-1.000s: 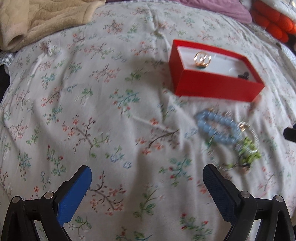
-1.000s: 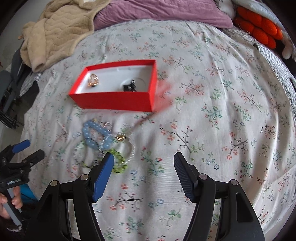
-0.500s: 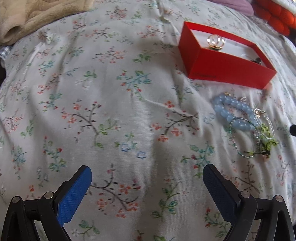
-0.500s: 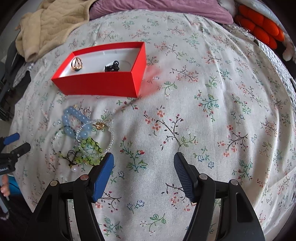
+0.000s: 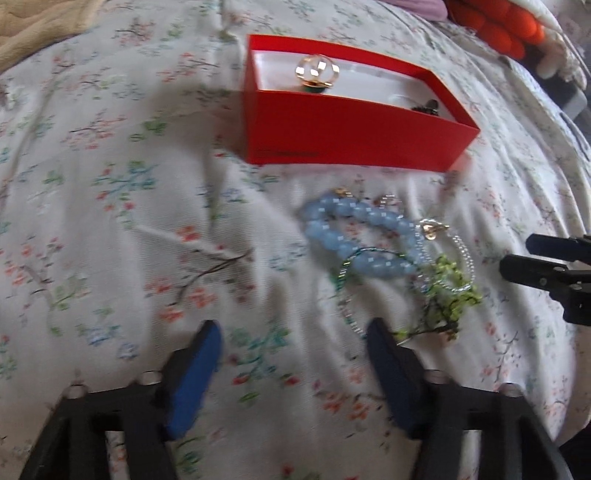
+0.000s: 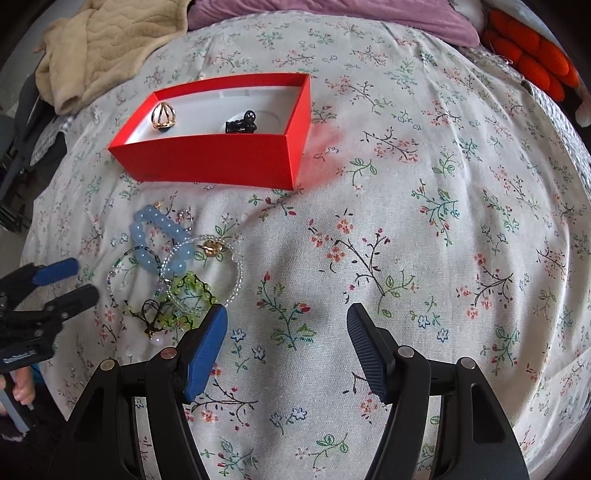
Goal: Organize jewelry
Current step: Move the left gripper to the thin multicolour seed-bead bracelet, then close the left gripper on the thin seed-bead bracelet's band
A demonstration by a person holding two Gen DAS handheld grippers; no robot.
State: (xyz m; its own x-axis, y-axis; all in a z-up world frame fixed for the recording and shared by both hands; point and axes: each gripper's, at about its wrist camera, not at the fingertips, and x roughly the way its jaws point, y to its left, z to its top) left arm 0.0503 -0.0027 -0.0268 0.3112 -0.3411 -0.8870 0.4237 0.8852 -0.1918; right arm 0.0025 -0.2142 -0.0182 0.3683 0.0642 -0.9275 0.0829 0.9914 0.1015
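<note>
A red box [image 5: 354, 133] [image 6: 221, 162] sits on the floral bedspread, holding a gold ring [image 5: 317, 70] [image 6: 162, 115] and a black piece [image 6: 242, 123]. In front of it lies a tangle of bracelets: blue beads [image 5: 354, 236] [image 6: 159, 240], clear beads [image 6: 221, 277] and green beads [image 5: 448, 295] [image 6: 184, 291]. My left gripper [image 5: 291, 343] is open just left of the tangle, and also shows in the right wrist view [image 6: 66, 280]. My right gripper [image 6: 286, 321] is open and empty, to the right of the tangle.
A beige blanket [image 6: 107, 40] lies at the back left, a purple pillow [image 6: 332, 14] at the back and an orange plush [image 6: 532, 62] at the back right. The bed edge drops off on the left.
My left gripper has moved forward and right toward the bracelets and its jaws have narrowed. My right gripper has come closer to the bed, with the box and bracelets shifting left in its view.
</note>
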